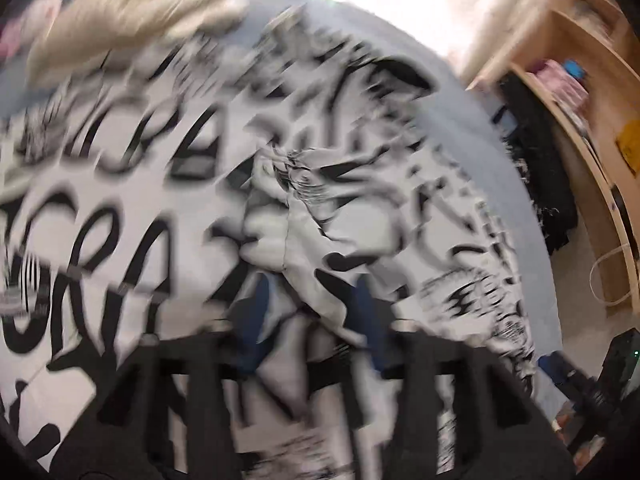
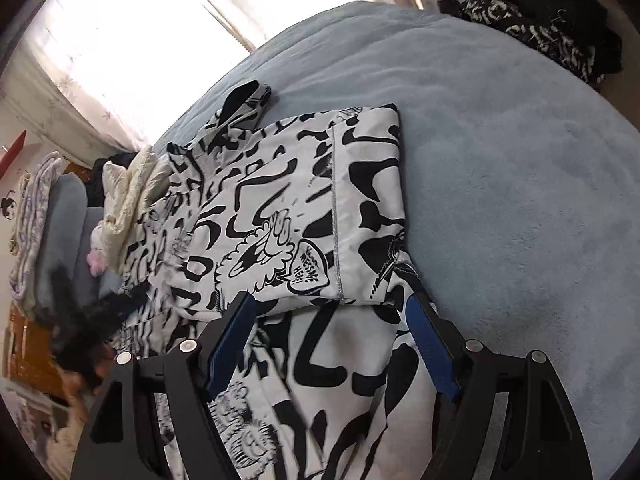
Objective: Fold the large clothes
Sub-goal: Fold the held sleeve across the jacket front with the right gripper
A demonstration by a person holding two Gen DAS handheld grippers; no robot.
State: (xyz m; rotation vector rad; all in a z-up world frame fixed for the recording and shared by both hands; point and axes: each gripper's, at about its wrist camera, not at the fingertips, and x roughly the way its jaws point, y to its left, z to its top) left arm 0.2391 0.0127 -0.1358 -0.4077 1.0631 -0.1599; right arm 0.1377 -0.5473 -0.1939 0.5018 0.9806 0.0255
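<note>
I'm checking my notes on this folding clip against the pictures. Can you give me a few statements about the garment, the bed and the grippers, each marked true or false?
1. The black-and-white printed garment lies on a blue bedspread. True.
2. The right gripper is clamped shut on the garment. False: its blue fingers stand wide apart over the cloth, pinching nothing.
3. A cream-coloured garment lies at the printed garment's far end. True.
4. The printed garment is spread fully flat in a single layer. False: a folded section lies on top of another layer.
5. The left wrist view is sharp. False: it is heavily motion-blurred.
</note>
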